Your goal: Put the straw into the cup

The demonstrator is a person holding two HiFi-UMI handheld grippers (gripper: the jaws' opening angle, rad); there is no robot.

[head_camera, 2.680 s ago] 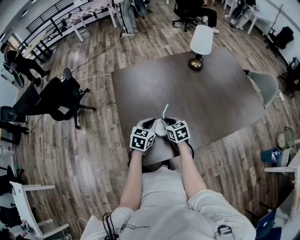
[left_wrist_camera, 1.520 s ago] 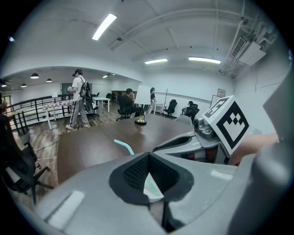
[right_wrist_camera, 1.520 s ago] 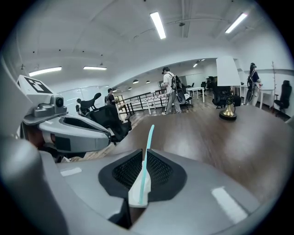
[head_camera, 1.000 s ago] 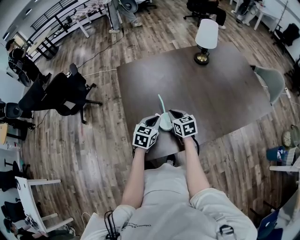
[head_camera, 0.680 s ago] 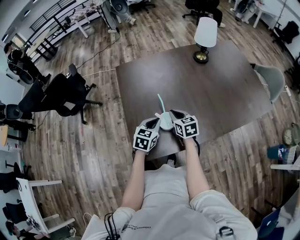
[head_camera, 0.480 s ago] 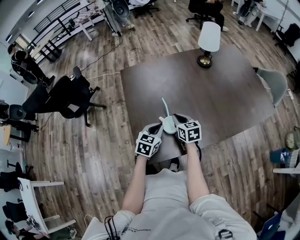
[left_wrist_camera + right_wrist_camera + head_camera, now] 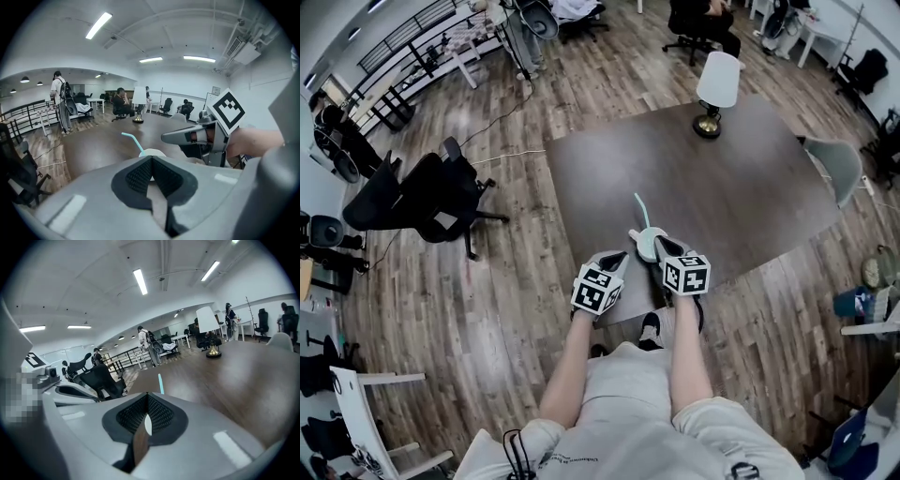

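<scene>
Okay, dark brown table (image 7: 750, 187) fills the middle of the head view, on a wood-plank floor (image 7: 516, 309). A black office chair (image 7: 431, 192) stands off its left side. A lamp (image 7: 717, 82) with a white shade and brass base stands at the table's far edge, well apart from everything else.

Both grippers are at the near edge of the table, side by side, marker cubes facing up.

Left gripper (image 7: 152, 158): jaws pressed together at the tips, nothing between them. It sits a little back and to the left of the cup, not touching it.

Right gripper (image 7: 147, 394): jaws almost together, only a thin slit between the pads. Table brown and a white sliver of the cup show through the slit. Its tips are just beside the cup's right side. Contact can't be told.

Cup (image 7: 646, 246): white, upright on the table near the near edge, between the two grippers' tips and closer to the right one.

Straw (image 7: 640, 211): pale teal, lower end in the cup. It sticks up out of the top and leans away from the person, with a bent tip.
</scene>
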